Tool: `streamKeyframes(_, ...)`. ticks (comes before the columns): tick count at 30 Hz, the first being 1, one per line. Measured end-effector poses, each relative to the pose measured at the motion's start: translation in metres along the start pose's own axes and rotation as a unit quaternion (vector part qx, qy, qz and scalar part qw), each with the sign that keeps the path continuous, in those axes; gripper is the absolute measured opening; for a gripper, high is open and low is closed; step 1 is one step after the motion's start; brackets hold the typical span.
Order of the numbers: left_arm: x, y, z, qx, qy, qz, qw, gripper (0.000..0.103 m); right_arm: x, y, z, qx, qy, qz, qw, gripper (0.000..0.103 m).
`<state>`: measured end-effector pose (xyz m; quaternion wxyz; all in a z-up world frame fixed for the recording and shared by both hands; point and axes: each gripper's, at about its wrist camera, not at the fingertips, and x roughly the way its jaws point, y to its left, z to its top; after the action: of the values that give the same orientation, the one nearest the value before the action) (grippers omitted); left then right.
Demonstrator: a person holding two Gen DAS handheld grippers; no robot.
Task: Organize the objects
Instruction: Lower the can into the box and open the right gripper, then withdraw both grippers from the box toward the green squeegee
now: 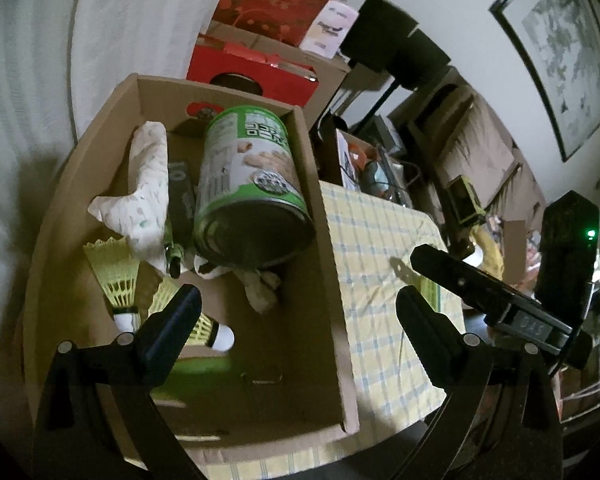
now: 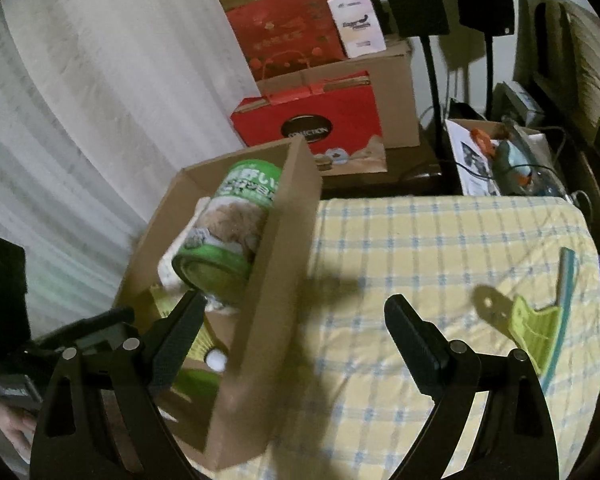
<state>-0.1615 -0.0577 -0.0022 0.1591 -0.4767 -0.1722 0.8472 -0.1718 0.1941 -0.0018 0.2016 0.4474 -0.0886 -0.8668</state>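
Box wall (image 2: 268,280) hides most of the can (image 2: 224,232)

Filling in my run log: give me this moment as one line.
left gripper: open, empty | right gripper: open, empty | box: can, shuttlecocks, cloth | tablecloth: green clip

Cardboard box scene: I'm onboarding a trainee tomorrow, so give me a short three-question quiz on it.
1. True or false: the green can stands upright in the cardboard box.
2. How many yellow shuttlecocks lie in the box?
3. Where is the green clip? A) in the box B) on the checked cloth C) held by the right gripper

Key: 1. False, it lies tilted on its side. 2. Two. 3. B; both the right and left gripper have open, empty jaws.
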Motion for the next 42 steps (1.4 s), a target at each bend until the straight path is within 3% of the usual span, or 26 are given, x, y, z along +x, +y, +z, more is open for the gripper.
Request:
streamKeyframes(20,-0.013,-0.065,-0.042,0.074,-0.027,0.057,0.9952,0.102,-0.063,-0.036,-0.046,-0.02,-0.04,-0.086,0.995,0.095)
streamKeyframes(30,-0.007,-0.085,-0.055,0.097,-0.049,0.097,0.9893,0.102,-0.086,-0.049,-0.065,-0.034,-0.066,-0.149,0.986,0.1)
streamKeyframes(42,0.009,-0.12,-0.072,0.138,-0.046,0.106,0.9837,0.102,-0.093,-0.081,-0.085,-0.026,-0.065,-0.192,0.979,0.102)
